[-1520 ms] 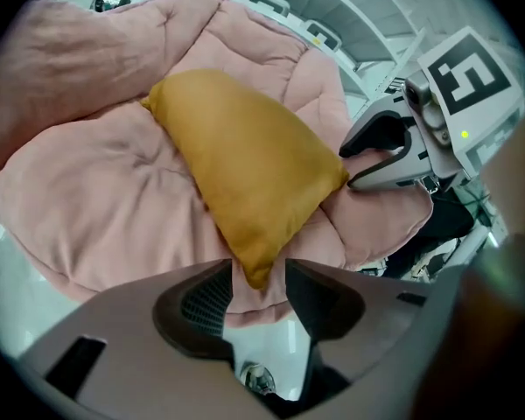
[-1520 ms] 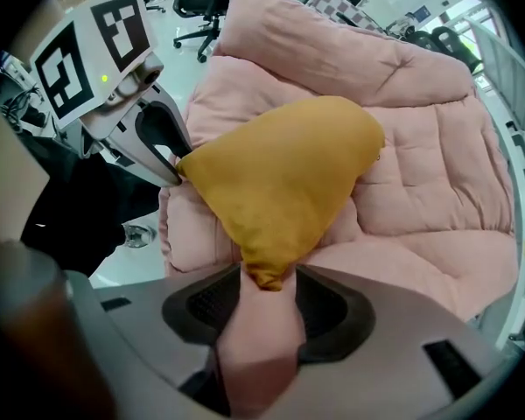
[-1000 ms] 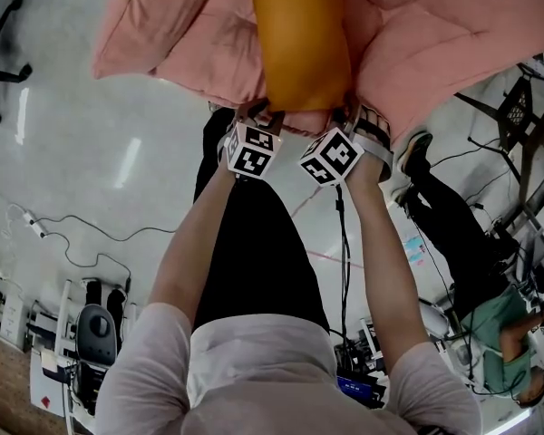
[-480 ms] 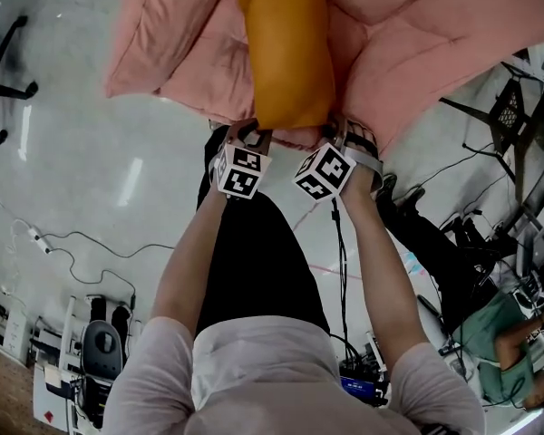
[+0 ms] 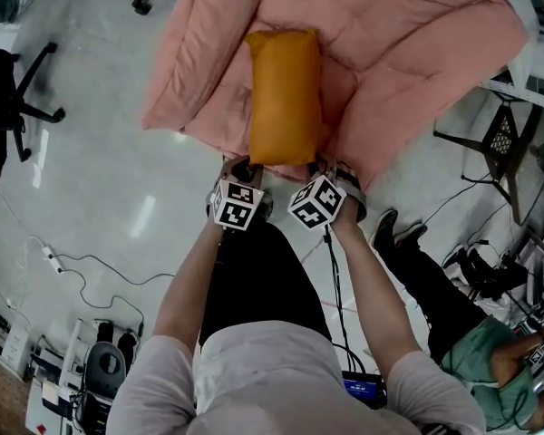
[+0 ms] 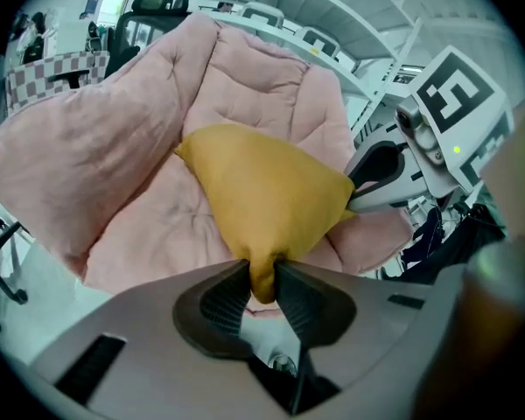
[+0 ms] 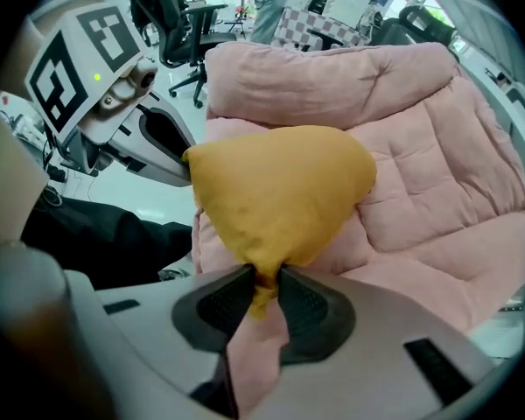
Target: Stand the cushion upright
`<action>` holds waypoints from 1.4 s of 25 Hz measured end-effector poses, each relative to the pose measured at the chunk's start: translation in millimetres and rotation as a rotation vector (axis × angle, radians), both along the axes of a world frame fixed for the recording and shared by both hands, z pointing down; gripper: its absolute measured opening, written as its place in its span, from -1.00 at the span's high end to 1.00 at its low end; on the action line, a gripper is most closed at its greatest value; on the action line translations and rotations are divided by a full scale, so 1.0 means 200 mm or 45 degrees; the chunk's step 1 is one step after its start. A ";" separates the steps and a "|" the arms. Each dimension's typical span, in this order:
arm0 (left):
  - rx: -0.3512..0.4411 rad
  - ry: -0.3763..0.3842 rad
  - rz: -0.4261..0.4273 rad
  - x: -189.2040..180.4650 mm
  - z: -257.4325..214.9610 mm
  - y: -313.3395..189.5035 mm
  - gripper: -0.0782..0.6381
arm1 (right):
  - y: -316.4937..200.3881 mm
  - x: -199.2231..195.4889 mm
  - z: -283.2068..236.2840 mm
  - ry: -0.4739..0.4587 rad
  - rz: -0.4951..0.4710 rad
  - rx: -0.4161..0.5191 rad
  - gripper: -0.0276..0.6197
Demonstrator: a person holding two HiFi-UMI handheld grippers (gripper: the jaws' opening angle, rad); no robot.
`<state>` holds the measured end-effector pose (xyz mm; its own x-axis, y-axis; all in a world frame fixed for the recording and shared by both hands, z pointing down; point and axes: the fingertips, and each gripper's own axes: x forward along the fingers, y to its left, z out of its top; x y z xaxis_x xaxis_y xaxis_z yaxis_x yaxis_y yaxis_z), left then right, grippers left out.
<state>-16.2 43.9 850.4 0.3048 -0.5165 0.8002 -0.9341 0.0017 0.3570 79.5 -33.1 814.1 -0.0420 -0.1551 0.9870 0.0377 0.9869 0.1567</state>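
Note:
An orange cushion (image 5: pixel 285 96) lies lengthwise on a pink padded chair (image 5: pixel 417 53), its near end lifted by both grippers. My left gripper (image 5: pixel 247 165) pinches the cushion's (image 6: pixel 262 191) near left corner, its jaws still closing on the fabric. At the near right corner my right gripper (image 5: pixel 325 163) pinches the cushion (image 7: pixel 276 191) too, and its jaws are closing as well. A fold of pink fabric hangs below the right gripper's pads (image 7: pixel 302 309). Each gripper view shows the other gripper (image 6: pixel 402 160) (image 7: pixel 149 147) holding the opposite corner.
The pink chair's padding (image 6: pixel 96 156) rises on both sides of the cushion. Black office chairs (image 5: pixel 9 107) stand at the left. A seated person (image 5: pixel 490 333) and cables lie on the floor at the right. A metal rack (image 5: pixel 526 152) stands at the right edge.
Both grippers closed onto the cushion's near corners and pulled it towards me and up. The cushion and pink chair now sit lower and fuller in the head view.

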 end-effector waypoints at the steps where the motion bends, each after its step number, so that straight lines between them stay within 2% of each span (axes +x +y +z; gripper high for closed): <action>1: -0.004 -0.003 0.005 -0.02 -0.02 0.00 0.52 | 0.01 -0.02 -0.01 -0.013 0.014 -0.017 0.61; 6: 0.002 -0.015 0.055 -0.14 -0.14 -0.02 0.52 | 0.02 -0.11 -0.12 -0.101 0.093 -0.042 0.62; 10: 0.013 -0.044 0.044 -0.28 -0.26 -0.09 0.52 | -0.02 -0.22 -0.21 -0.173 0.163 -0.050 0.63; 18: 0.018 -0.093 0.102 -0.43 -0.50 -0.19 0.53 | -0.05 -0.32 -0.40 -0.283 0.350 -0.102 0.65; 26: 0.014 -0.077 0.109 -0.48 -0.71 -0.27 0.55 | -0.06 -0.34 -0.56 -0.312 0.534 -0.154 0.68; 35: 0.095 -0.114 0.187 -0.52 -0.92 -0.52 0.58 | -0.19 -0.38 -0.73 -0.404 0.690 -0.128 0.73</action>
<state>-120.3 -60.5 666.2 0.3108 -0.5304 0.7887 -0.9504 -0.1602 0.2667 3.9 -70.3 668.8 -0.2767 -0.1437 0.9501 -0.5042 0.8634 -0.0163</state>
